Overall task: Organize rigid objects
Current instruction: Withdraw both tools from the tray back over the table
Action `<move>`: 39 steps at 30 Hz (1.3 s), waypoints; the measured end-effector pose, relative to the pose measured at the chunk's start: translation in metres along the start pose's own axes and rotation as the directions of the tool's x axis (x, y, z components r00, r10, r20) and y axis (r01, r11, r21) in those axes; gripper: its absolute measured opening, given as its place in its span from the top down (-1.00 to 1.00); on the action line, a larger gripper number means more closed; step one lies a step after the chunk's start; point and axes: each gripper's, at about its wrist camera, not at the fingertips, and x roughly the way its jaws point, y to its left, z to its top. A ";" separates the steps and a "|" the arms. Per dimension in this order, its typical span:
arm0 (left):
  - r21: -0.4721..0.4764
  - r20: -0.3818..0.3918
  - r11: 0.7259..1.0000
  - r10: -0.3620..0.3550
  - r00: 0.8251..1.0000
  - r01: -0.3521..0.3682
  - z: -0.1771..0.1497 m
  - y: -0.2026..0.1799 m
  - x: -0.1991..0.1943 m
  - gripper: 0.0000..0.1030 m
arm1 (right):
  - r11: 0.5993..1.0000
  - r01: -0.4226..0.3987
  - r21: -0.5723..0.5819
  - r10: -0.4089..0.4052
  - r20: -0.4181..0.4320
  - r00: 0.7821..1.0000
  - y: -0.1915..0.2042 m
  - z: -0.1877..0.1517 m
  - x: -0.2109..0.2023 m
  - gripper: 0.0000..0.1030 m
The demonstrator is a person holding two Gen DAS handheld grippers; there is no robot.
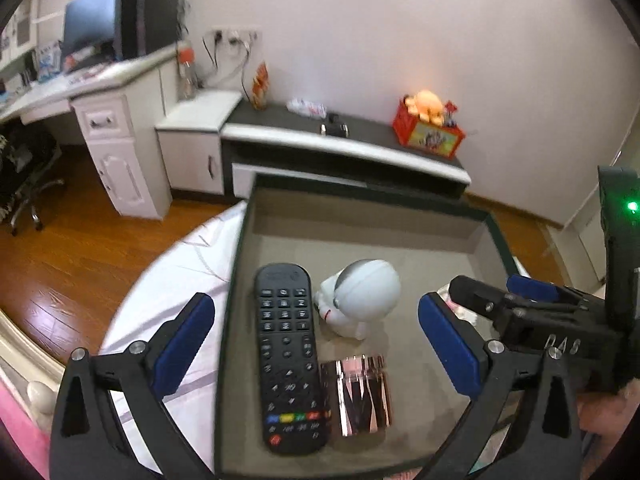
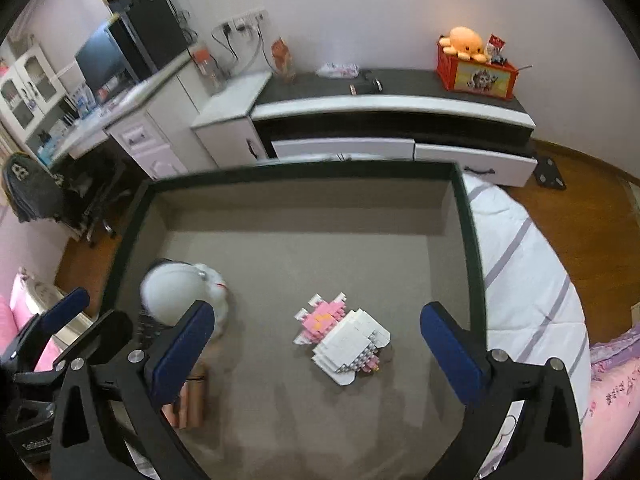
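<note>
- While both pairs of tongs hang over the grey tray (image 2: pixel 474 240), neither grips anything: the left tongs (image 1: pixel 316 344) stand spread wide, and the right tongs (image 2: pixel 316 344) are spread just as wide.
- Inside the tray, against its left wall, lies the black remote (image 1: pixel 289 356), lengthwise, with its coloured buttons at the near end.
- Just right of the remote, toward the tray's far side, sits the white astronaut figure (image 1: pixel 362 296); it looks to be touching the remote's edge, though I cannot tell for sure.
- Nearer than the astronaut and right beside the remote lies the pink metallic cylinder (image 1: pixel 362 394) on its side.
- Seen from the left wrist, the remote and cylinder fall between the left tongs' blue pads (image 1: pixel 182 344), below them; the left pad itself is outside the tray's left wall, over the white bedding (image 1: pixel 160 300).
- Toward the tray's right half lies the pink-and-white brick model (image 2: pixel 344 340), well apart from the astronaut, on the tray floor.
- From the right wrist, the brick model lies between the right tongs' pads (image 2: pixel 452 356), beneath them and not touched.
- Beyond the tray's far wall stands a low cabinet (image 2: pixel 392 104) carrying a red box (image 2: pixel 476 72).
</note>
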 end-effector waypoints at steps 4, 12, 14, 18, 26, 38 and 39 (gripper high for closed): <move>0.015 0.073 1.000 0.026 0.997 -0.027 -0.007 -0.005 -0.039 -1.00 | 1.000 -0.025 0.007 0.024 0.077 0.997 0.009 -0.009 -0.035 -1.00; 0.075 0.208 0.994 0.062 0.976 -0.079 -0.031 -0.028 -0.122 -1.00 | 0.998 -0.061 -0.002 0.060 0.256 0.965 0.023 -0.058 -0.121 -1.00; 0.075 0.235 0.994 0.058 0.970 -0.077 -0.039 -0.033 -0.142 -1.00 | 0.999 -0.049 -0.005 0.049 0.294 0.954 0.025 -0.076 -0.142 -1.00; 0.079 0.281 0.994 0.045 0.959 -0.070 -0.059 -0.045 -0.178 -1.00 | 0.999 -0.035 -0.037 0.046 0.368 0.929 0.025 -0.111 -0.182 -1.00; 0.061 0.320 0.996 0.044 0.946 -0.067 -0.107 -0.051 -0.224 -1.00 | 0.999 0.041 0.000 -0.036 0.478 0.878 0.003 -0.182 -0.240 -1.00; 0.030 0.328 0.994 0.086 0.941 -0.102 -0.187 -0.050 -0.251 -1.00 | 0.991 0.126 -0.036 -0.091 0.501 0.861 0.014 -0.255 -0.259 -1.00; 0.028 0.326 0.994 0.087 0.941 -0.102 -0.192 -0.050 -0.253 -1.00 | 0.992 0.123 -0.040 -0.086 0.500 0.862 0.014 -0.259 -0.258 -1.00</move>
